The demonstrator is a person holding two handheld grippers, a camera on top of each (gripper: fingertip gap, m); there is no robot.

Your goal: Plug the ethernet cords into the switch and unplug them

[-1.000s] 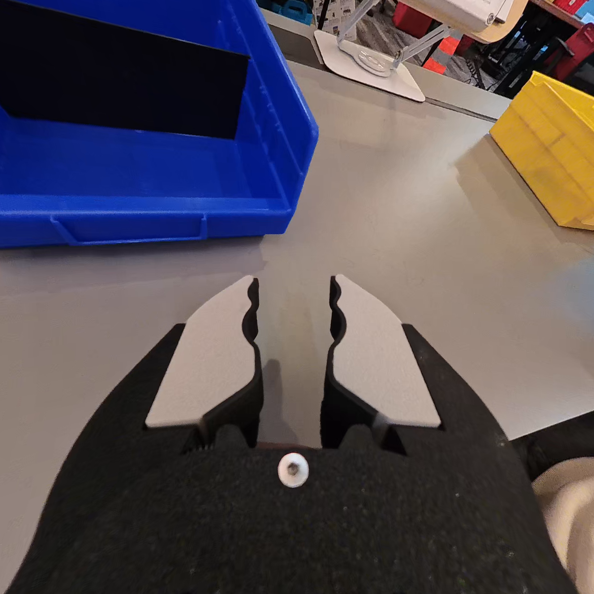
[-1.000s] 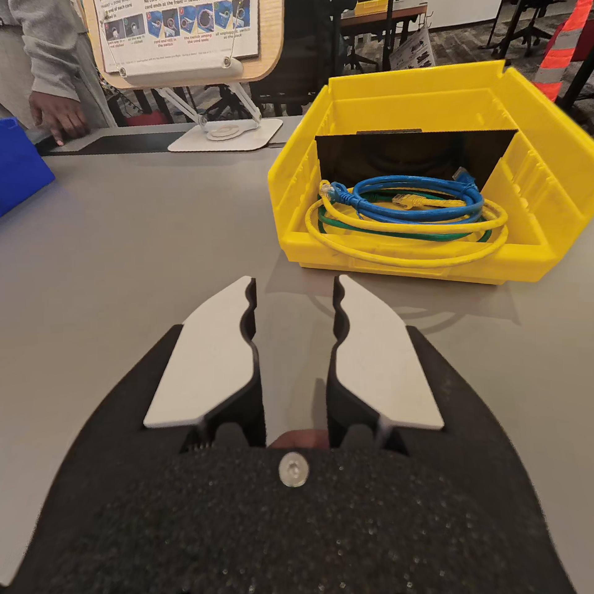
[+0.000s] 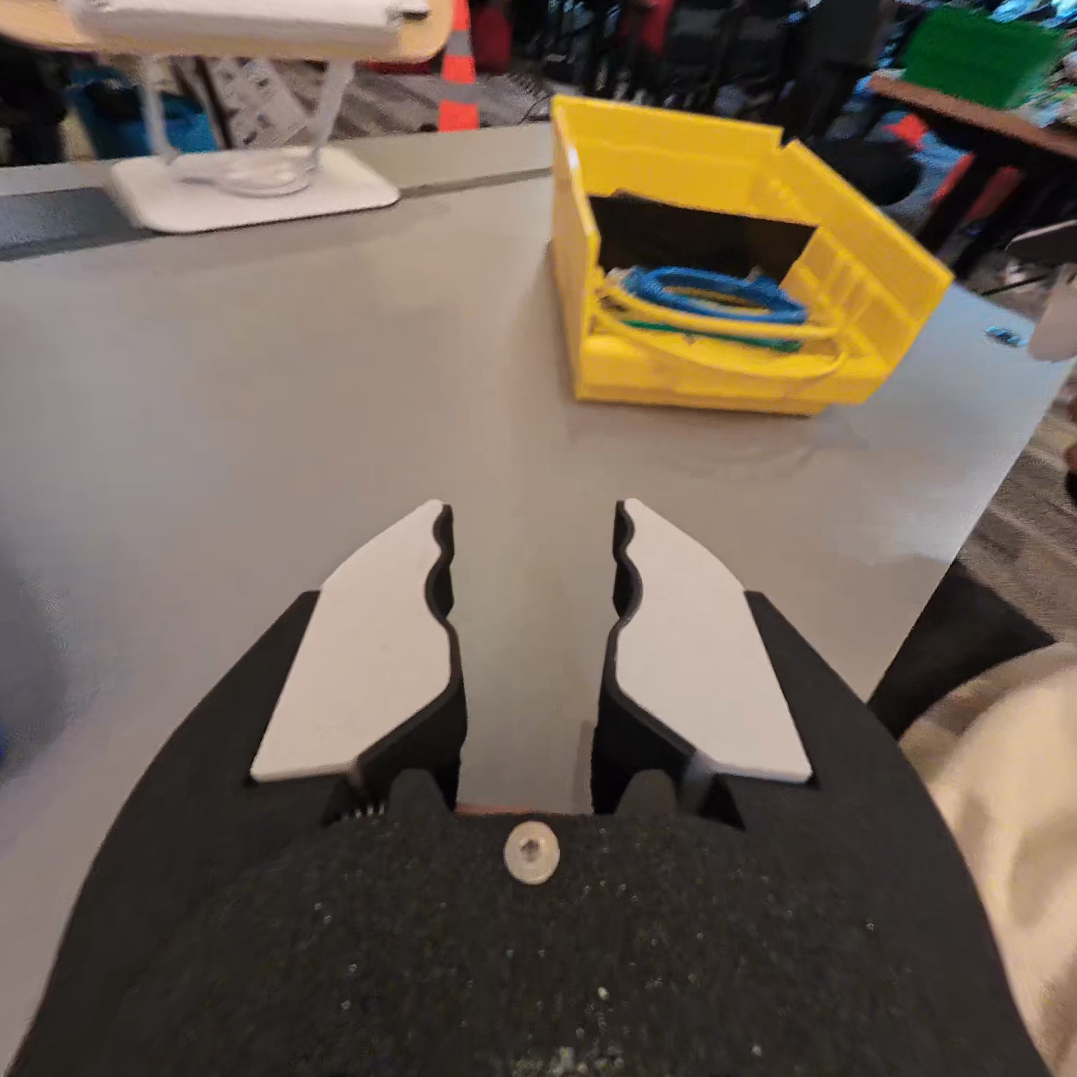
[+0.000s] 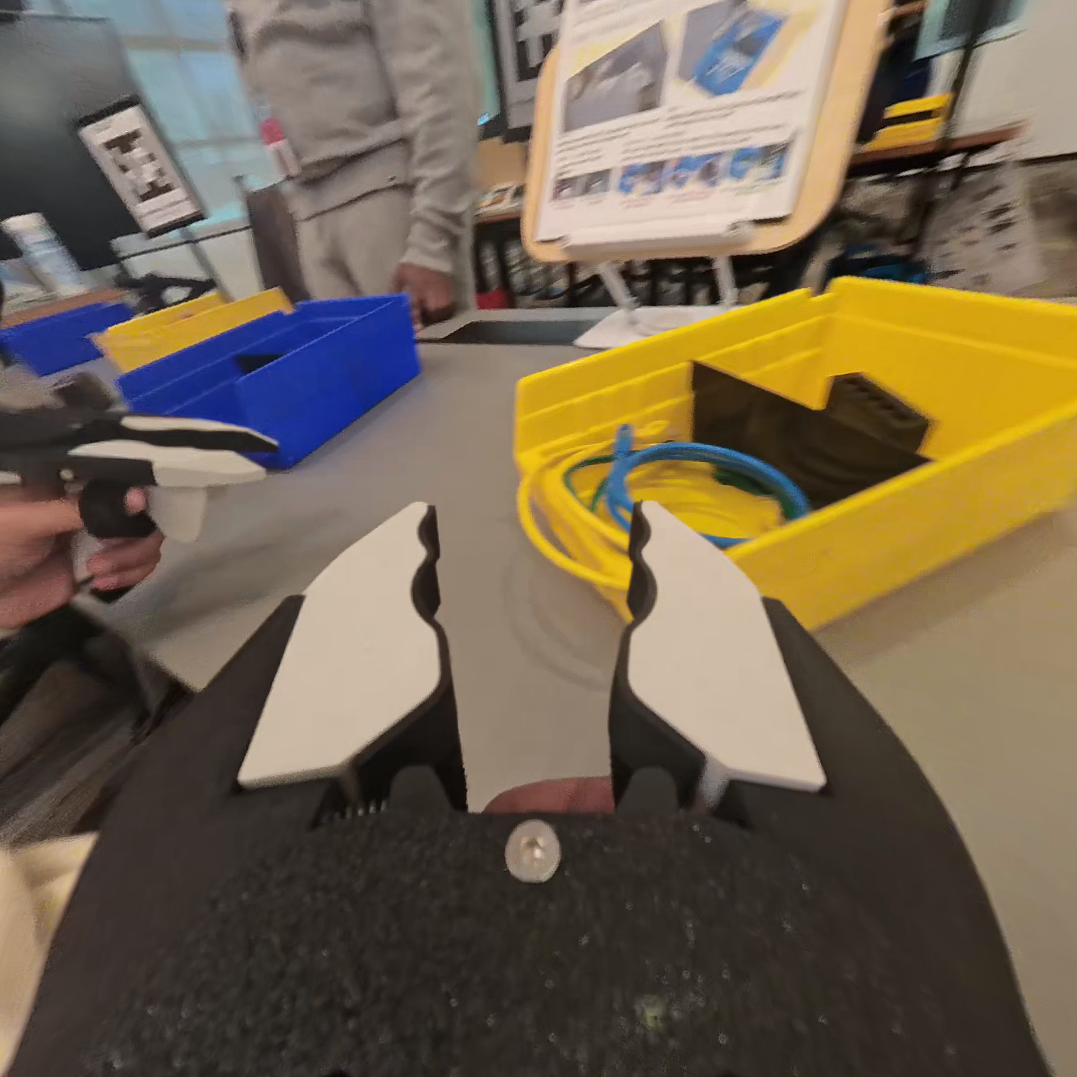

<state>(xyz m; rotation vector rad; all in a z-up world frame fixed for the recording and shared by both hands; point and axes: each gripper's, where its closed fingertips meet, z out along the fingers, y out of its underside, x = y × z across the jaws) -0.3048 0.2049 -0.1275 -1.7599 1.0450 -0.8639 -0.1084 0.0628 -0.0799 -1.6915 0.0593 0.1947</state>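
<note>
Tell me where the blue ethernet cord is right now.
The blue ethernet cord lies coiled in the yellow bin, atop the yellow cord, in front of the black divider, just beyond the right claw.

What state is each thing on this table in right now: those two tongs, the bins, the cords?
Left tongs: open, empty, above the table.
Right tongs: open, empty.
Yellow bin: upright, holding cords.
Blue cord: coiled in the yellow bin, unplugged.
Yellow cord: coiled, draped over the bin's front lip.
Blue bin: upright; contents not visible.
</note>
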